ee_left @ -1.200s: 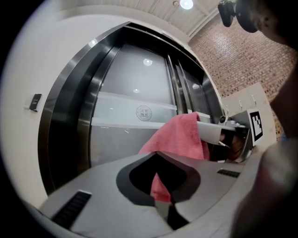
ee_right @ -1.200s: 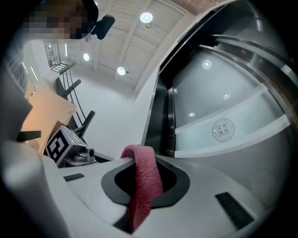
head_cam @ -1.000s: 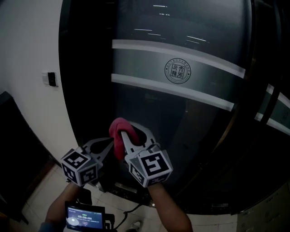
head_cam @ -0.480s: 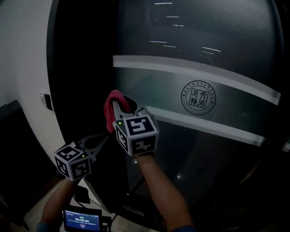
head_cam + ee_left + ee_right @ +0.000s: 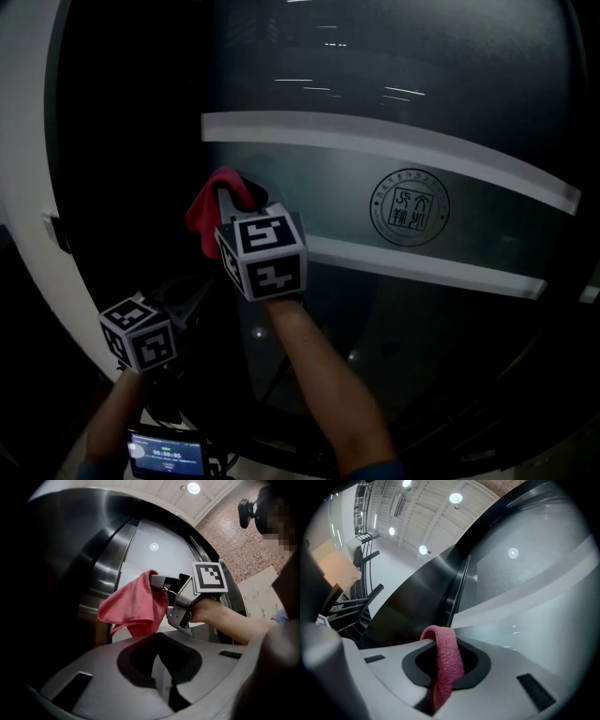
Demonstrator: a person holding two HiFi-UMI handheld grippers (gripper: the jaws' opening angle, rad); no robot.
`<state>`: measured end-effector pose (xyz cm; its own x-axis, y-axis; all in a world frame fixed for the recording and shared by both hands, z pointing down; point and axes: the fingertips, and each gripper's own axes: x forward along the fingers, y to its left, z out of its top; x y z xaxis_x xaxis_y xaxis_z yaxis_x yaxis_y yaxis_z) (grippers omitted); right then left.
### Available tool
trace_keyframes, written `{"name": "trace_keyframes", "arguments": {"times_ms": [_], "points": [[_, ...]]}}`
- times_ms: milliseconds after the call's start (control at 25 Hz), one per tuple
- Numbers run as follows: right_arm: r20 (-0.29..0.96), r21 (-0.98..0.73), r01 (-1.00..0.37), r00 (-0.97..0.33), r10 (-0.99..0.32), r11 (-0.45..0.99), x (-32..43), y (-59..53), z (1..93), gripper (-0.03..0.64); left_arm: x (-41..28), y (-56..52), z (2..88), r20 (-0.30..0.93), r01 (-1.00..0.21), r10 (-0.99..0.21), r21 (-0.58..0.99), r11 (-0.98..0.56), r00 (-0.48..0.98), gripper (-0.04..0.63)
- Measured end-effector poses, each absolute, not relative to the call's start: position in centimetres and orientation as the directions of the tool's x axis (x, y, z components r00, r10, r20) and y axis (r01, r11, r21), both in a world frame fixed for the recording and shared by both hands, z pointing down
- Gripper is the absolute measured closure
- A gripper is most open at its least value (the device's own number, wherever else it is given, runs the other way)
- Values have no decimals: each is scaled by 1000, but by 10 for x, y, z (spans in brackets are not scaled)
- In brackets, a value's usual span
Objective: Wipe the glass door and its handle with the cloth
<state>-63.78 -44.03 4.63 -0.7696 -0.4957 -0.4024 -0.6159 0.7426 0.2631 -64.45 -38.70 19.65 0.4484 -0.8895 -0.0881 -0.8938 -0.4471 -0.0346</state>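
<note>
**Barely begun on the glass**

Clamped the red cloth (image 5: pixel 202 223) in the right gripper (image 5: pixel 236 199), jaws pinched on a fold. Raised it against the glass door (image 5: pixel 375 84) near its left edge, just below the upper frosted band (image 5: pixel 375 141). Hung the left gripper (image 5: pixel 159 667) lower, jaws together on nothing. Judged most of the pane unwiped, and the handle not made out.
</note>
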Motion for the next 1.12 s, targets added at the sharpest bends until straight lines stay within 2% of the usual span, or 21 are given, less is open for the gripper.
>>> {"name": "trace_keyframes", "arguments": {"times_ms": [160,360,600,840,960,1120], "points": [[-429,266,-675,-722,-543,688,-589,-443,40,588,-621,-397,190,-84,-854,-850,-59,-516,520,581],[-457,263,-799,-597,-659,541,-463,-451,37,588,-551,-413,182,-116,-773,-765,-79,-629,634,583],[-458,202,-936,-350,-817,287,-277,-454,49,588,-460,-423,187,-114,-668,-659,-69,-741,743,583],[-466,107,-993,-98,-879,54,-130,-438,53,588,-408,-427,199,-97,-611,-605,-66,-789,791,583],[-468,75,-997,-40,-883,6,-103,-431,54,588,-404,-428,203,-90,-608,-603,-58,-792,793,583],[-482,75,-996,-85,-872,56,-129,-425,60,588,-422,-424,206,-92,-635,-629,-58,-770,772,583]]}}
